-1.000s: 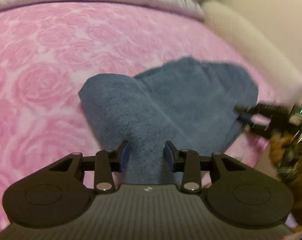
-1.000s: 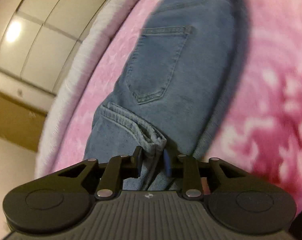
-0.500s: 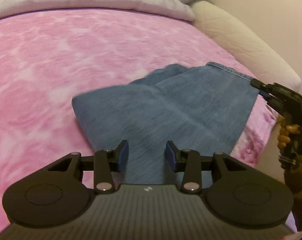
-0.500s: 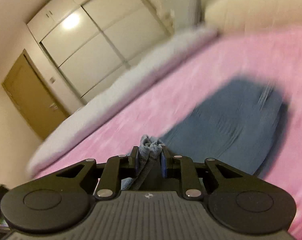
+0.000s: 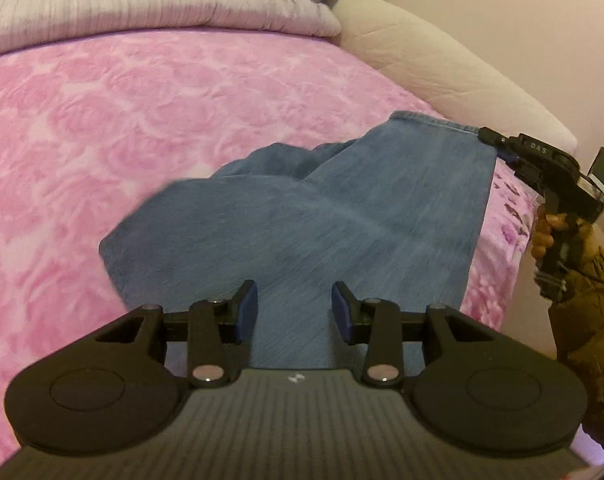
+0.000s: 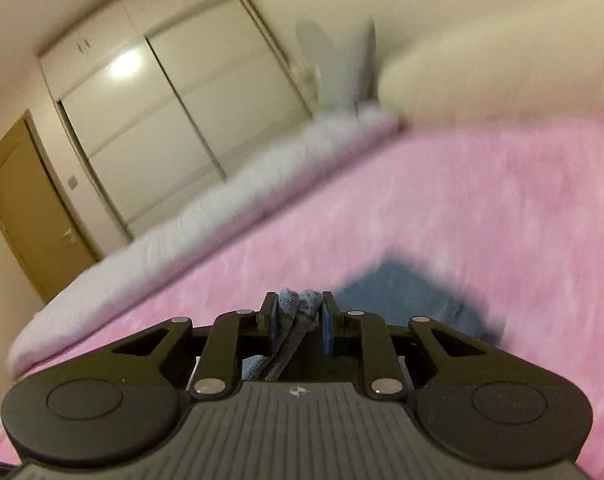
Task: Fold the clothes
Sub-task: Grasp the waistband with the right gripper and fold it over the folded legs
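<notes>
A pink rose-patterned blanket (image 5: 102, 128) covers the bed beneath me, with a grey-white duvet (image 5: 142, 4) bunched along its far edge and a cream padded headboard (image 5: 441, 64) curving round to the right. In my right wrist view a pale sliding wardrobe (image 6: 162, 120) and a brown door (image 6: 26, 208) stand beyond the bed, all smeared by blur. The jeans (image 5: 321, 232) lie across the near right part of the blanket, one hemmed end lifted off it and stretched toward the bed's right edge. My left gripper (image 5: 294, 311) hangs over the near part of the denim with its blue pads part-way apart; the cloth passes under and between them, but I cannot tell whether the pads press it. My right gripper (image 6: 298, 322) is clamped narrowly on a bunched fold of the jeans' edge, the seams squeezed between its pads (image 6: 326, 326). From the left view, my right hand (image 5: 549, 228) grips its handle out past the mattress edge, in a brown sleeve (image 5: 589, 320).
</notes>
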`<state>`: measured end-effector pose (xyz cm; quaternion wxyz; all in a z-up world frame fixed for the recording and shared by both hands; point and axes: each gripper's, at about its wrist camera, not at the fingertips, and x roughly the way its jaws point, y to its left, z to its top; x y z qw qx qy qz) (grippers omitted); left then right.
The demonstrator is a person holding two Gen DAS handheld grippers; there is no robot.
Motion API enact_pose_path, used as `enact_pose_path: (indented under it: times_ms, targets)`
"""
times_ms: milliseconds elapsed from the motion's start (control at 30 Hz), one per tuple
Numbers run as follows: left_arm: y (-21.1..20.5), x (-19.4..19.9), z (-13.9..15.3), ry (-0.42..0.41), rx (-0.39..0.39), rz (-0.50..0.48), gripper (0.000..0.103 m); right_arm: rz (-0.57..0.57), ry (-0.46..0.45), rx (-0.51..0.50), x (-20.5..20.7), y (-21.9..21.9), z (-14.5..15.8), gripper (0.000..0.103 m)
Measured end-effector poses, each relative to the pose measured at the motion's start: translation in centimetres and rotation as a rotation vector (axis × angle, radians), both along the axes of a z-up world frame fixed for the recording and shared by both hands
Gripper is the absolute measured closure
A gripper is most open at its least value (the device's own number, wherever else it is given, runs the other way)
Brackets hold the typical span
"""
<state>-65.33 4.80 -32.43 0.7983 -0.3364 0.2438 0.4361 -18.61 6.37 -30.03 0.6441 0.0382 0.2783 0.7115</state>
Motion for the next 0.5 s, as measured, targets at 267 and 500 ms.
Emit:
enact_pose_path:
  times_ms: [267,500]
  targets:
    - [0.9,1.5,-2.6,0.036,-0.058,-0.009,0.068,-0.107,0.108,-0.209,5.3,1.8,-6.4,0.081]
    - [0.7,0.2,-2.3,0.068,-0.056,0.023,0.069,-0.138,0.06,-0.232,4.0,3.0,-5.2,0.08]
